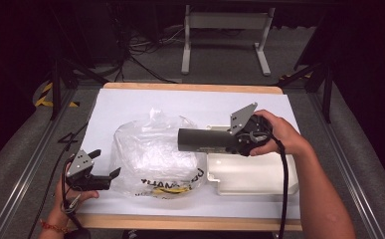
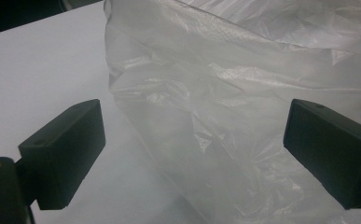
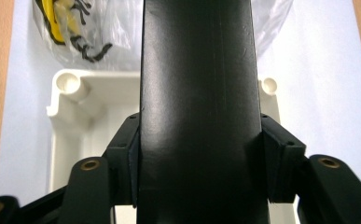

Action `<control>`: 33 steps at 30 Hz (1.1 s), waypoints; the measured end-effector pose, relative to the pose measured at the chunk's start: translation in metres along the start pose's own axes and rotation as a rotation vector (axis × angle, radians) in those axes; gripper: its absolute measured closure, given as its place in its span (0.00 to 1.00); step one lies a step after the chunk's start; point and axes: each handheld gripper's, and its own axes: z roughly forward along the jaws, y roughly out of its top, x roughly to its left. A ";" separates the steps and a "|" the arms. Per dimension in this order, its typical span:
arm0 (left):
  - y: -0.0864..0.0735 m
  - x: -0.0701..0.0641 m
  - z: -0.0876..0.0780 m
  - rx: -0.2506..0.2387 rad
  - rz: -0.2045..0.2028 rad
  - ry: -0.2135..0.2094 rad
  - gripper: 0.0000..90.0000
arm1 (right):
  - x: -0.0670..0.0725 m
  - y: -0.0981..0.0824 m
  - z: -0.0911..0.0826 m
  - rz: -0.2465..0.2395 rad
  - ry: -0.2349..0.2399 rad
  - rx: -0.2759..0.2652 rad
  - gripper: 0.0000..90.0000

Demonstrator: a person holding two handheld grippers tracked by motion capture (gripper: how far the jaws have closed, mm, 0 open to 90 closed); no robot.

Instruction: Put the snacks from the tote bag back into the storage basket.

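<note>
Your right gripper is clenched on a dark tube, its pads pressing both sides of the tube as the right gripper view shows. You hold the tube level above the bench, over the middle of the white sheet, its free end pointing toward the left edge and reaching over a crumpled clear plastic bag. A white plastic tray lies below the tube, near the right front corner, just beside the bag. Your left gripper sits near the left front corner with its jaws released and wide apart, the bag right ahead of them but not between the pads.
</note>
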 end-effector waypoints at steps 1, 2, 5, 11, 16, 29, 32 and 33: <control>0.000 0.000 0.000 0.000 0.000 0.000 0.07 | 0.000 -0.002 -0.002 0.005 -0.004 -0.001 0.47; 0.000 0.000 0.000 0.000 0.000 0.000 0.07 | 0.000 -0.002 -0.002 0.005 -0.004 -0.001 0.47; 0.000 0.000 0.000 -0.002 0.000 0.000 0.07 | 0.000 -0.010 -0.008 0.014 -0.017 -0.003 0.47; 0.000 0.000 -0.001 -0.007 -0.004 0.000 0.07 | 0.001 -0.022 -0.016 0.029 -0.032 0.004 0.47; 0.000 0.000 -0.002 -0.007 -0.001 0.005 0.07 | 0.001 -0.030 -0.021 0.038 -0.049 0.003 0.47; 0.001 0.000 -0.002 -0.007 0.003 0.006 0.07 | 0.004 -0.052 -0.032 0.048 -0.058 0.020 0.47; 0.001 0.000 -0.002 -0.006 0.001 0.007 0.07 | 0.005 -0.058 -0.035 0.049 -0.056 0.026 0.47; 0.001 0.000 -0.002 -0.006 0.000 0.006 0.07 | 0.005 -0.058 -0.035 0.049 -0.056 0.026 0.47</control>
